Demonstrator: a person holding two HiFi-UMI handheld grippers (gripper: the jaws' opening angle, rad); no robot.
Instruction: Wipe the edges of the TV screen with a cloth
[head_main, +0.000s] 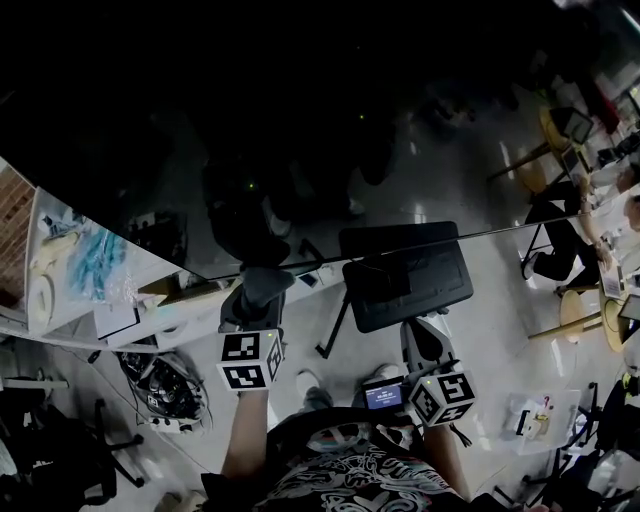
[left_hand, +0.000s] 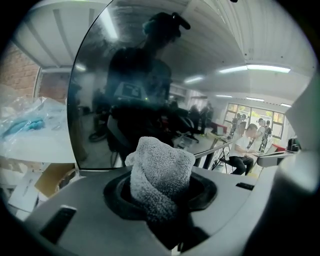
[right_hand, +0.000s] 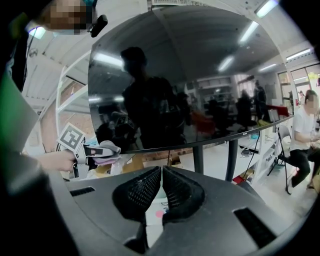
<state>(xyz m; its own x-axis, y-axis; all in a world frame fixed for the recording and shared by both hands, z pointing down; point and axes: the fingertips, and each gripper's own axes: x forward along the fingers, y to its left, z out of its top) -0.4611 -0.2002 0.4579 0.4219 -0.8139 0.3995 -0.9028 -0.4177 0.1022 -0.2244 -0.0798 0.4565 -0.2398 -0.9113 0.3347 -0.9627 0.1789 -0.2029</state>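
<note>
At the lower edge of the TV screen (head_main: 300, 120), near its left corner, a grey cloth (left_hand: 161, 170) is clamped in the left gripper (left_hand: 160, 195) and held up to the frame. The right gripper (right_hand: 161, 192) is seen shut on nothing, lower down. No cleaned stretch can be told apart, and most edges are judged still to be wiped.

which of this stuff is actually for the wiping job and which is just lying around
For the job:
TV screen
grey cloth, clamped in the left gripper
right gripper, shut and empty

Just lying about:
tangle of cables on the floor
plastic bag with blue contents
cardboard box
</note>
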